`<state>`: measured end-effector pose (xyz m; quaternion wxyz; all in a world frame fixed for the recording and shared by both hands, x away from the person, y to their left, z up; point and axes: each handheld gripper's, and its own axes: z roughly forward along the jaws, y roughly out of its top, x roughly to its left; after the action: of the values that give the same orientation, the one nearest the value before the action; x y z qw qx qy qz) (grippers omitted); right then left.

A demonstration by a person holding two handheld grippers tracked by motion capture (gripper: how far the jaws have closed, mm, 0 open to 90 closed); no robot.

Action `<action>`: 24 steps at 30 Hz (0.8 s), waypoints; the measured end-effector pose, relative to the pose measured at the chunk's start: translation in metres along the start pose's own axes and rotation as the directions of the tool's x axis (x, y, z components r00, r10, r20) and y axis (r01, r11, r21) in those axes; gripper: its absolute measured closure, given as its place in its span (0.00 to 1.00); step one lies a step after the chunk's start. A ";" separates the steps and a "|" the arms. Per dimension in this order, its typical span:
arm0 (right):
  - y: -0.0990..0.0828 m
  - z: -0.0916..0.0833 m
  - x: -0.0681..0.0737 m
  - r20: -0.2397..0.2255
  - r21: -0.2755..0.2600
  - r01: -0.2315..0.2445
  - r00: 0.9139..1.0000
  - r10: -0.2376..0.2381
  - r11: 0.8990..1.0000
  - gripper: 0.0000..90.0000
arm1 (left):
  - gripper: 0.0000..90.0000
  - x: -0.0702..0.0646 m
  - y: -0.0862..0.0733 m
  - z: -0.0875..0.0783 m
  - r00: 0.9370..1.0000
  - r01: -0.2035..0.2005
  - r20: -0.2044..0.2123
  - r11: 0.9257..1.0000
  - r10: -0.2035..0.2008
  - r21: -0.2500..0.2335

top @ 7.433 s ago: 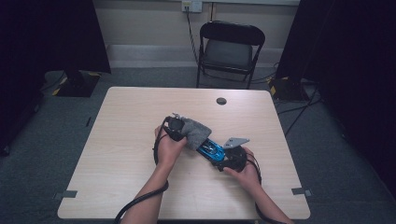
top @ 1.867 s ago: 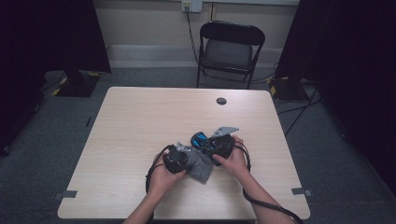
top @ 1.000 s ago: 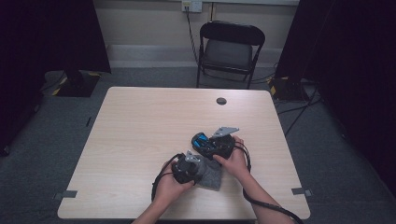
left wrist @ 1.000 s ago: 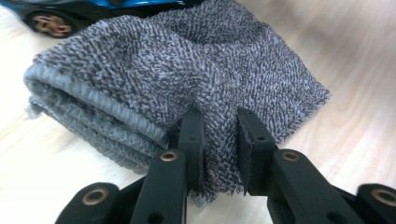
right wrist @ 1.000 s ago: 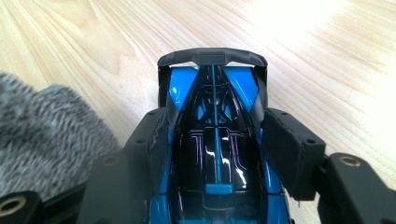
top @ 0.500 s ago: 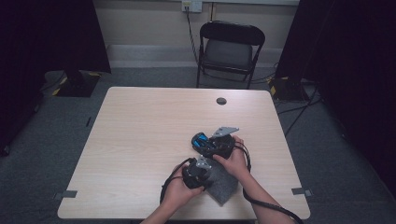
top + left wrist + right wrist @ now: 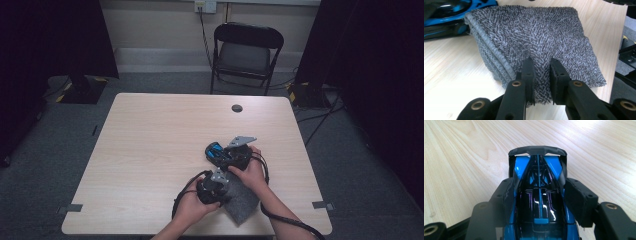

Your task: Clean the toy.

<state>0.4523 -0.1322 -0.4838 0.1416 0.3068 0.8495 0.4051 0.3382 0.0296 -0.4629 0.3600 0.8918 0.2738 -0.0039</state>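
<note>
A folded grey microfibre cloth [image 7: 243, 201] lies near the table's front edge, right of centre. My left gripper [image 7: 223, 194] is shut on it; in the left gripper view the jaws [image 7: 541, 72] pinch a fold of the cloth [image 7: 536, 32] at its near edge. Just behind the cloth, my right gripper [image 7: 221, 153] is shut on a blue and black toy racing car [image 7: 215, 150]. In the right gripper view the pads [image 7: 579, 197] press both flanks of the car [image 7: 539, 187], whose rear wing points away. The car [image 7: 446, 12] also lies beside the cloth's far left corner.
The light wooden table [image 7: 150, 145] has a small black round cap [image 7: 237, 108] near its far edge. A black folding chair [image 7: 247, 50] stands beyond the table. Black cables trail from both grippers over the front edge. Dark curtains flank the room.
My left gripper has dragged the cloth to the right and toward the front edge, so it now lies below the right hand. The right gripper and the car have stayed put.
</note>
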 end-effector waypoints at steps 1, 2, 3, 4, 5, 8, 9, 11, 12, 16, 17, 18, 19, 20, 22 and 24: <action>0.000 0.000 0.000 0.000 -0.001 -0.001 1.000 0.001 1.000 0.46 | 0.86 0.002 -0.002 -0.004 1.000 0.006 0.001 1.000 -0.006 0.001; 0.000 0.000 0.000 0.000 0.000 -0.001 1.000 0.001 1.000 0.46 | 0.86 0.005 -0.004 -0.009 1.000 0.008 -0.004 1.000 -0.008 0.002; -0.001 0.000 0.000 0.000 -0.002 -0.002 1.000 0.002 1.000 0.46 | 0.87 0.008 -0.007 -0.014 1.000 0.022 -0.012 1.000 -0.022 -0.008; -0.001 0.000 0.000 0.000 -0.004 -0.003 1.000 0.003 1.000 0.46 | 0.88 0.013 -0.009 -0.019 0.999 0.037 -0.015 0.999 -0.037 -0.012; -0.001 0.000 0.000 0.001 -0.004 -0.003 1.000 0.003 1.000 0.46 | 0.88 0.017 -0.012 -0.024 0.998 0.050 -0.027 0.999 -0.050 -0.019; -0.001 0.000 0.000 0.001 -0.003 -0.002 1.000 0.002 1.000 0.46 | 0.89 0.029 -0.019 -0.040 0.995 0.074 -0.065 0.997 -0.076 -0.031; -0.001 0.000 0.000 0.000 -0.002 -0.002 1.000 0.002 1.000 0.46 | 0.89 0.033 -0.021 -0.045 0.993 0.086 -0.077 0.995 -0.090 -0.047; 0.000 0.000 0.000 0.000 -0.001 -0.002 1.000 0.002 1.000 0.46 | 0.90 0.040 -0.024 -0.053 0.989 0.098 -0.100 0.993 -0.104 -0.064; -0.001 0.000 0.000 0.000 -0.002 -0.002 1.000 0.002 1.000 0.46 | 0.90 0.045 -0.026 -0.059 0.986 0.111 -0.115 0.991 -0.119 -0.075; 0.000 0.000 0.000 0.000 -0.001 -0.002 1.000 0.002 1.000 0.46 | 0.90 0.062 -0.032 -0.077 0.972 0.154 -0.161 0.981 -0.172 -0.117; 0.000 0.000 0.000 0.000 -0.001 -0.002 1.000 0.002 1.000 0.46 | 0.90 0.065 -0.033 -0.080 0.968 0.167 -0.169 0.978 -0.187 -0.128; 0.000 0.000 0.000 0.000 -0.001 -0.002 1.000 0.002 1.000 0.46 | 0.90 0.071 -0.035 -0.084 0.960 0.180 -0.192 0.975 -0.203 -0.130; 0.000 0.000 0.000 0.000 -0.001 -0.001 1.000 0.001 1.000 0.46 | 0.90 0.076 -0.036 -0.086 0.953 0.187 -0.217 0.973 -0.212 -0.133; 0.000 0.000 0.000 0.000 0.000 -0.001 1.000 0.001 1.000 0.46 | 0.90 0.079 -0.038 -0.087 0.947 0.209 -0.220 0.968 -0.236 -0.139; 0.000 0.000 0.000 0.000 -0.001 -0.002 1.000 0.002 1.000 0.46 | 0.91 0.091 -0.042 -0.089 0.929 0.239 -0.254 0.960 -0.269 -0.143; 0.000 0.000 0.000 -0.001 -0.001 -0.002 1.000 0.002 1.000 0.46 | 0.91 0.099 -0.044 -0.089 0.912 0.272 -0.272 0.949 -0.308 -0.162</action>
<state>0.4521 -0.1327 -0.4840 0.1411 0.3076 0.8489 0.4060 0.3836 0.1614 -0.4453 0.3638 0.8085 0.4533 0.0918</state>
